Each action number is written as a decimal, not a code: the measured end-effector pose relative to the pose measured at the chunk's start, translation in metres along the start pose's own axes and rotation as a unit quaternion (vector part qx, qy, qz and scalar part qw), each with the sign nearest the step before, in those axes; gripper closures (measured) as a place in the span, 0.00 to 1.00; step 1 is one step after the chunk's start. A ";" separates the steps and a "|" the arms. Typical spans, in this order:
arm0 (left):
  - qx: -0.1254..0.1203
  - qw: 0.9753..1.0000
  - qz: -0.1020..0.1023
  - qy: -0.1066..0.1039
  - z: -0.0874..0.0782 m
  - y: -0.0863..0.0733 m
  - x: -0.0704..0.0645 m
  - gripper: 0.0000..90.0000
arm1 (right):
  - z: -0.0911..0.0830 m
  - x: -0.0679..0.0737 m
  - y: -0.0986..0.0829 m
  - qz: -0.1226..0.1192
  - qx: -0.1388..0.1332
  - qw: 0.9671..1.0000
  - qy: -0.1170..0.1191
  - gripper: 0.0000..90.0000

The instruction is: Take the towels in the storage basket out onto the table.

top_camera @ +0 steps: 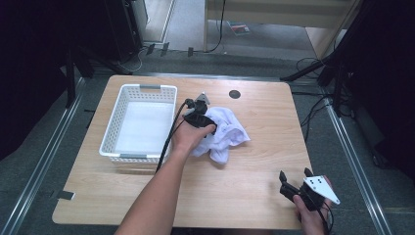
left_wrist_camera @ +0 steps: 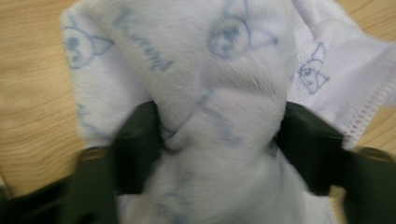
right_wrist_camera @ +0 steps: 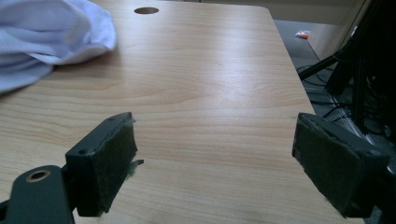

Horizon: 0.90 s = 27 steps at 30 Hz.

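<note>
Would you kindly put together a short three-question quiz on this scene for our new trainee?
1. True or false: the left gripper has its jaws around a fold of the white cloth.
2. Where does the white basket stand relative to the cloth? A) to its left B) to its right C) on top of it
3. Fill in: the right gripper has its jaws ____ and holds nothing.

Key
1. True: in the left gripper view the cloth is bunched between the two jaws.
2. A
3. open: in the right gripper view only bare table lies between the pads.
</note>
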<state>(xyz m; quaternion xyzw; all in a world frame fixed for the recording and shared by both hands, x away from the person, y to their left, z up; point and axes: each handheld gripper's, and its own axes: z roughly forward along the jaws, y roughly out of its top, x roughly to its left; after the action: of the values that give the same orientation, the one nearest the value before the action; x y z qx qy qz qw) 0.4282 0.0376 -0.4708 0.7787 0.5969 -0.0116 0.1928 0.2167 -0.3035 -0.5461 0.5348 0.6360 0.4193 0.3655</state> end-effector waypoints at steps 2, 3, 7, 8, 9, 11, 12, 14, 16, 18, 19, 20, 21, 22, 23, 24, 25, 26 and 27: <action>0.000 1.000 0.000 0.010 -0.006 0.003 -0.001 0.04 | 0.000 0.000 0.000 0.000 0.000 1.000 0.001 0.15; -0.005 1.000 -0.001 0.015 -0.011 0.004 -0.001 0.00 | 0.000 0.000 0.000 0.000 0.000 1.000 0.001 0.15; -0.020 1.000 0.002 0.015 -0.031 0.010 0.000 0.00 | 0.000 0.000 0.000 0.000 0.000 1.000 0.000 0.15; -0.023 1.000 0.005 0.015 -0.036 0.011 0.000 0.00 | 0.000 0.000 0.000 0.000 0.001 1.000 0.000 0.15; -0.028 0.999 0.008 0.016 -0.041 0.013 0.002 0.00 | 0.000 0.000 0.000 0.000 0.001 1.000 0.000 0.15; -0.038 0.999 0.003 0.014 -0.051 0.014 0.005 0.00 | 0.000 0.000 0.000 0.000 0.001 1.000 0.000 0.15; -0.039 0.999 0.003 0.016 -0.055 0.015 0.007 0.00 | 0.000 0.000 0.000 0.000 0.001 1.000 0.000 0.15; -0.045 0.999 0.000 0.023 -0.063 0.015 0.012 0.00 | 0.000 0.000 0.000 0.000 0.001 1.000 0.000 0.15; -0.046 0.999 -0.001 0.024 -0.069 0.014 0.018 0.00 | 0.000 0.000 0.000 0.000 0.001 1.000 0.000 0.15; -0.047 0.998 -0.002 0.030 -0.075 0.013 0.025 0.00 | 0.000 0.000 0.000 0.000 0.001 1.000 0.000 0.15; -0.049 0.998 -0.004 0.034 -0.078 0.013 0.028 0.00 | 0.000 0.000 0.000 -0.001 0.001 1.000 0.000 0.15; -0.052 0.998 -0.008 0.037 -0.082 0.012 0.033 0.00 | 0.000 0.000 0.000 -0.001 0.001 1.000 0.000 0.15; -0.056 0.998 -0.009 0.038 -0.085 0.012 0.036 0.00 | 0.000 0.000 0.000 -0.001 0.001 1.000 0.000 0.15; -0.057 0.998 -0.011 0.040 -0.088 0.012 0.040 0.00 | 0.000 0.000 0.000 0.000 0.001 1.000 0.000 0.15; -0.057 0.997 -0.014 0.041 -0.092 0.011 0.043 0.00 | 0.000 0.000 0.000 -0.001 0.001 1.000 0.000 0.15; -0.060 0.997 -0.016 0.045 -0.096 0.011 0.048 0.00 | 0.000 0.000 0.000 -0.001 0.001 1.000 0.000 0.15; -0.062 0.997 -0.018 0.046 -0.099 0.010 0.052 0.00 | 0.000 0.000 0.000 -0.001 0.001 1.000 0.000 0.15; -0.063 0.997 -0.019 0.048 -0.102 0.010 0.057 0.00 | 0.000 0.000 0.000 -0.001 0.002 1.000 -0.001 0.15; -0.065 0.996 -0.024 0.051 -0.106 0.009 0.062 0.00 | 0.000 0.001 0.000 -0.001 0.002 1.000 -0.001 0.15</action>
<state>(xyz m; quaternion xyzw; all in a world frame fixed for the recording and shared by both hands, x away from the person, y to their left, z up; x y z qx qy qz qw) 0.4317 0.1259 -0.3859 0.7493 0.6242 0.0620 0.2124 0.2167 -0.3030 -0.5462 0.5353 0.6369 0.4177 0.3652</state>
